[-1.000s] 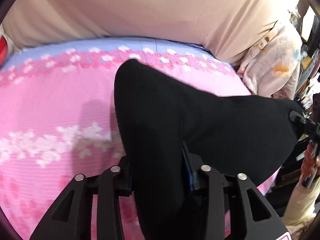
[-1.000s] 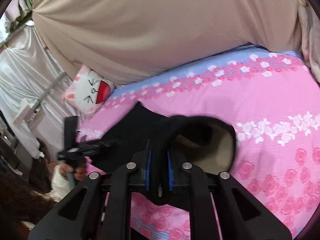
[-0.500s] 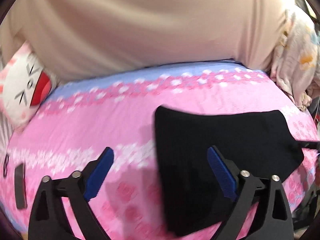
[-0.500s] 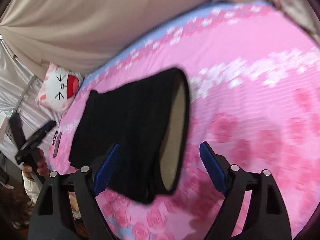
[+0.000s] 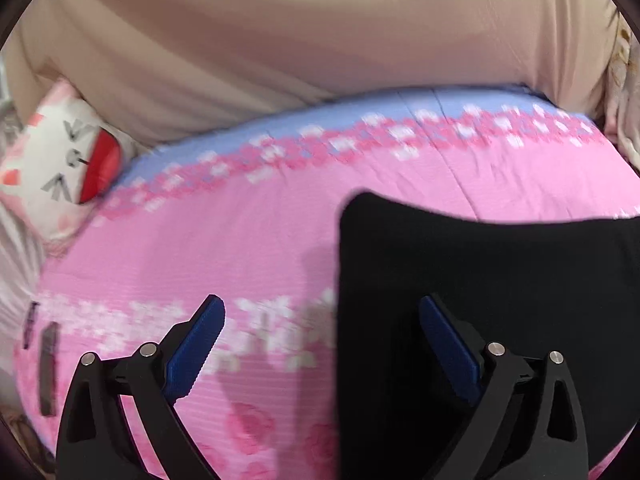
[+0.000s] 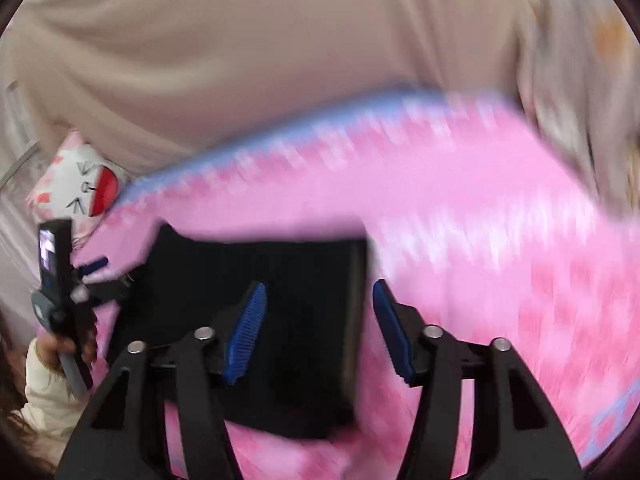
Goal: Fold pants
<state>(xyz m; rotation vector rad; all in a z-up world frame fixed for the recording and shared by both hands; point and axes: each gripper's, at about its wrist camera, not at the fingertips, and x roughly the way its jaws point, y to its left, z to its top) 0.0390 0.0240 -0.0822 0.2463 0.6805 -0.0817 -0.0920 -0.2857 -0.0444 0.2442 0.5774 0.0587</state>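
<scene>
The black pants lie folded flat on the pink flowered bed sheet. In the left wrist view my left gripper is open and empty above the pants' left edge. In the right wrist view the pants lie below my right gripper, which is open and empty over their right edge. The left gripper shows at the far left of that view in a person's hand. The right wrist view is blurred.
A white cat-face pillow sits at the bed's far left corner. A beige curtain hangs behind the bed. Pale floral cloth hangs at the right. Dark flat items lie near the sheet's left edge.
One second ago both grippers were shut on the pants and held them up. They opened and let the pants drop flat on the bed, then drew back and shifted.
</scene>
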